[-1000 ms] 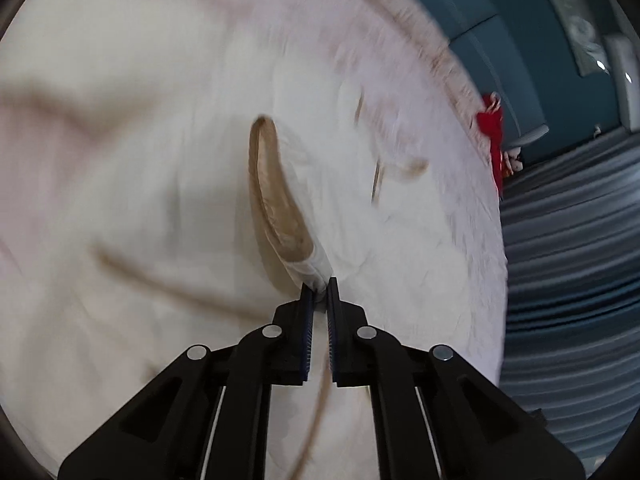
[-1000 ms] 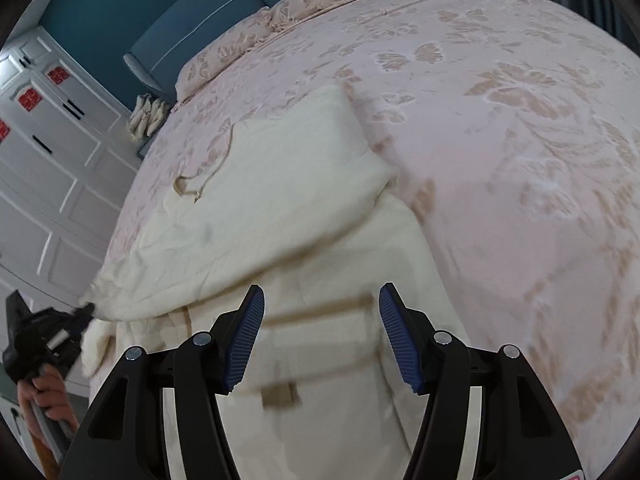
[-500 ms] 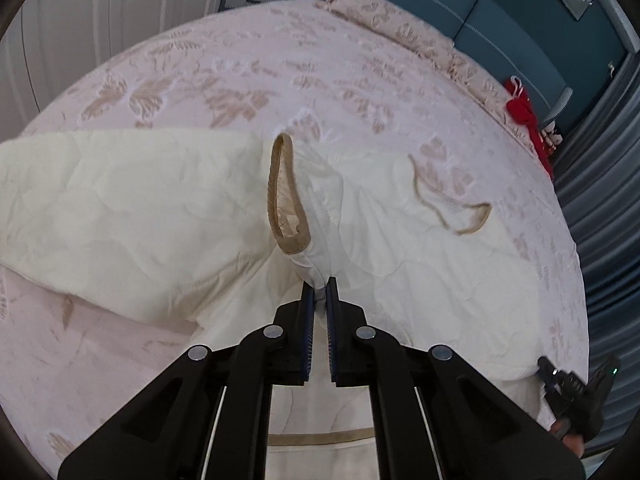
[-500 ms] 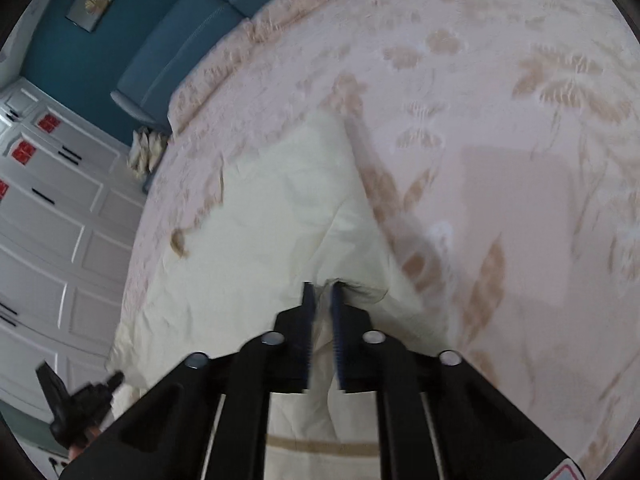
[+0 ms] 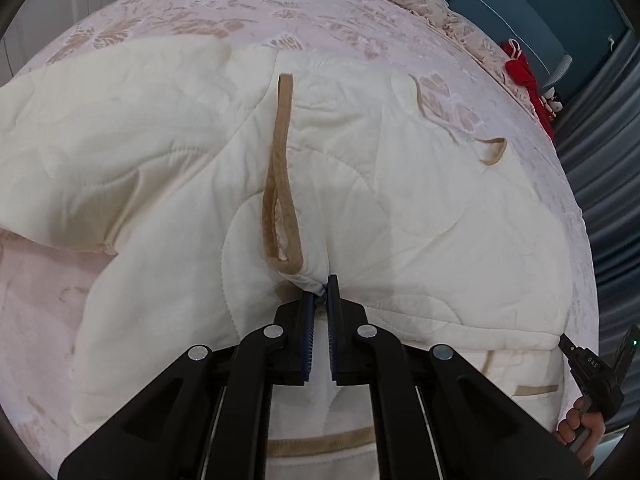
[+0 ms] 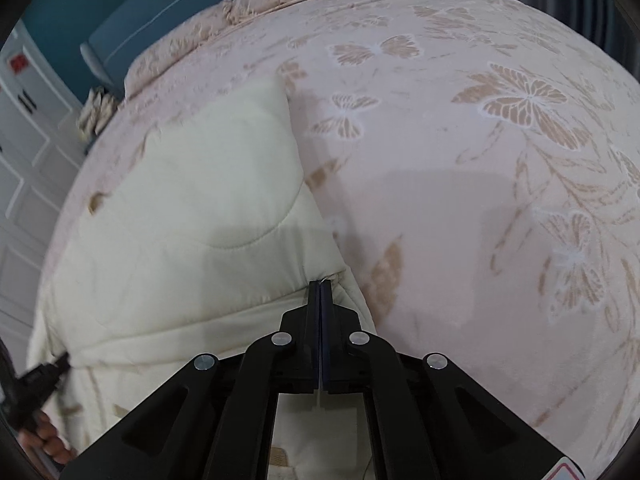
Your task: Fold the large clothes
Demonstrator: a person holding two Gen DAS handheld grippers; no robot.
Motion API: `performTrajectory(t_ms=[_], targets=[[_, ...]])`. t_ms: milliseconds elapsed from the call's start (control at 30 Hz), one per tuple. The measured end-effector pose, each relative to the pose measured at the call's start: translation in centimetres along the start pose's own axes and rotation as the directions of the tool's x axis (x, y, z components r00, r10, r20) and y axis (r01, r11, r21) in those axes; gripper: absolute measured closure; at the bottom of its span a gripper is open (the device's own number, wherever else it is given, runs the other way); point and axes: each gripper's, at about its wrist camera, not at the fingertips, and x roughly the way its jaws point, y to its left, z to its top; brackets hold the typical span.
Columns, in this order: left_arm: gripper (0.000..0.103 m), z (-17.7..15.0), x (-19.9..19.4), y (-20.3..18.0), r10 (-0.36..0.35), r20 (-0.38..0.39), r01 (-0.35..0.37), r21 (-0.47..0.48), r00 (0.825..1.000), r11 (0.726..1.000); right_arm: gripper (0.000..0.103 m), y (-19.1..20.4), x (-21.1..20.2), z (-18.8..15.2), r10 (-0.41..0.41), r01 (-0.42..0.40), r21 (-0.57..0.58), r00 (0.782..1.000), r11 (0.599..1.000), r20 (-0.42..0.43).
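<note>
Pink bedding printed with tan butterflies covers the bed (image 6: 500,208), and a cream quilted garment (image 5: 168,152) lies spread over its near half. Nearest in the left wrist view, the left gripper (image 5: 320,292) has its jaws pinched almost together on a bunched corner of the cream fabric, just below a tan trim loop (image 5: 280,184) that runs away up the cloth. The gripper points steeply down at the bed. At the right edge of that view the right gripper's black body shows beside the garment's folded edge, gripped by a hand (image 5: 576,424). In the right wrist view, the right gripper (image 6: 320,286) has its jaws fully together, nipping the corner of the garment's folded edge where it meets the pink cover; it also tilts steeply downward. The left gripper appears small at the lower left there, at the garment's other corner. Farther off lie a red cloth (image 5: 520,72), a blue headboard (image 6: 160,12) and white cabinet doors (image 6: 24,152).
</note>
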Motion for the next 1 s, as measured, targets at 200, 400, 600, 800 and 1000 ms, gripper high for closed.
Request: performTrajectory(t_ms=[200, 400, 600, 800, 1000], targets=[[0.097, -1.5, 0.3, 0.2, 0.003, 0.061, -0.006, 0.041, 0.998, 0.999, 0.103, 0.6, -0.3, -1.4, -0.074, 0.077, -0.089, 0.996, 0.993, 0.039], [0.089, -1.8, -1.7, -0.4, 0.056, 0.105, -0.064, 0.074, 0.993, 0.995, 0.098, 3.2, -7.3, -1.1, -0.17, 0.19, -0.141, 0.975, 0.972, 0.143], [0.085, -0.6, -9.5, -2.5, 0.075, 0.255, -0.093, 0.06, 0.964, 0.994, 0.093, 11.1, -8.0, -1.4, 0.037, -0.012, -0.264, 0.995, 0.964, 0.091], [0.085, -1.0, -4.3, -9.5, 0.002, 0.111, -0.023, 0.189, 0.994, 0.982, 0.094, 14.6, -3.1, -3.7, 0.035, -0.041, -0.289, 0.999, 0.957, -0.023], [0.085, -3.4, 0.5, -10.7, 0.078, 0.054, -0.088, 0.202, 0.995, 0.975, 0.094, 14.7, -0.7, -5.8, -0.015, 0.007, -0.329, 1.0, 0.944, -0.022]])
